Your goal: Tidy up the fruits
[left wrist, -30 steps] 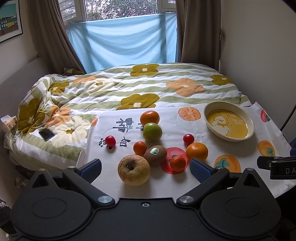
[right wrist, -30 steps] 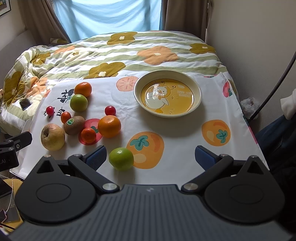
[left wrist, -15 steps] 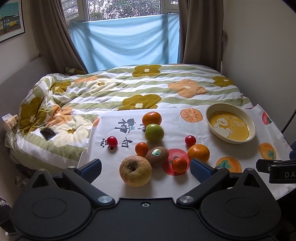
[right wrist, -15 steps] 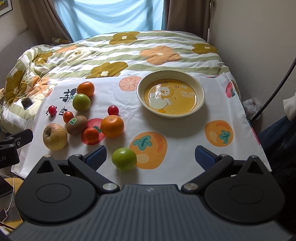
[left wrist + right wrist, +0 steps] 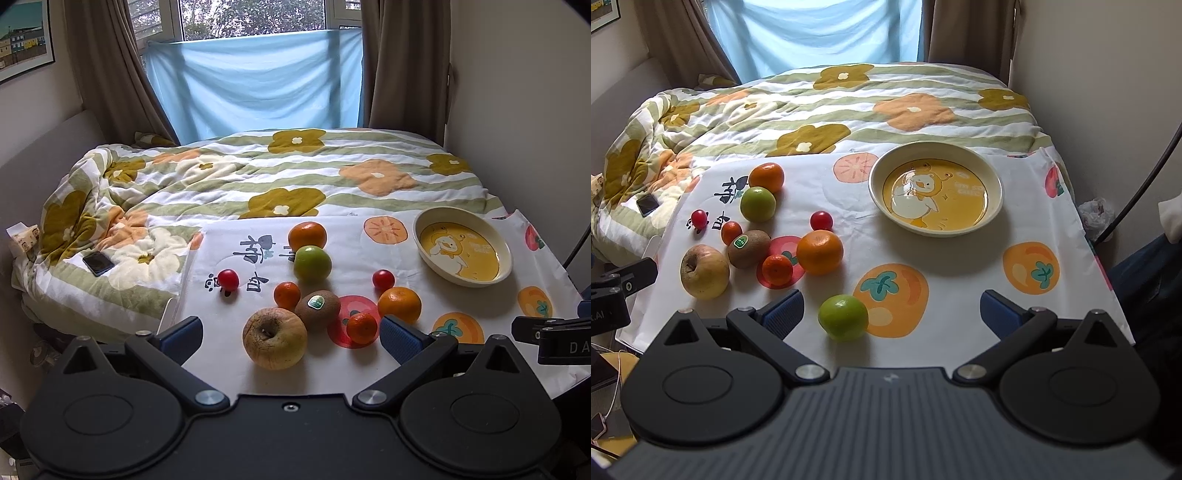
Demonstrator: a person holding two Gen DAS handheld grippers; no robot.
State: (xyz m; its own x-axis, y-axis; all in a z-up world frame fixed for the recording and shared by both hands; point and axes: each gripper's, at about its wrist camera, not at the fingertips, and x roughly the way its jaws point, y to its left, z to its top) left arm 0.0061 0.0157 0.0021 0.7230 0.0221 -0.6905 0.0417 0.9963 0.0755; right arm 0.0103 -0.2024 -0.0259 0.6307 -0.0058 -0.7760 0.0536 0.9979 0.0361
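Observation:
Fruit lies on a printed white cloth [image 5: 960, 266]: a yellow apple [image 5: 274, 338], a kiwi [image 5: 317, 309], an orange [image 5: 399, 303], a second orange [image 5: 307, 236], a green fruit [image 5: 312, 262], small tangerines and cherry tomatoes. Another green fruit [image 5: 843, 316] sits nearest my right gripper [image 5: 891, 314]. An empty duck-print bowl [image 5: 935, 189] stands at the far right. My left gripper [image 5: 291, 335] is open, with the apple just ahead between its fingers. The right gripper is open and holds nothing.
A flowered quilt [image 5: 258, 177] covers the bed behind the cloth, with a phone [image 5: 98, 263] on its left side. A wall stands close on the right and a curtained window [image 5: 255, 81] lies beyond. The other gripper's tip [image 5: 550, 334] shows at the right edge.
Both grippers have risen and tilted slightly, so the scene sits lower in each view. No fruit has moved and both stay open.

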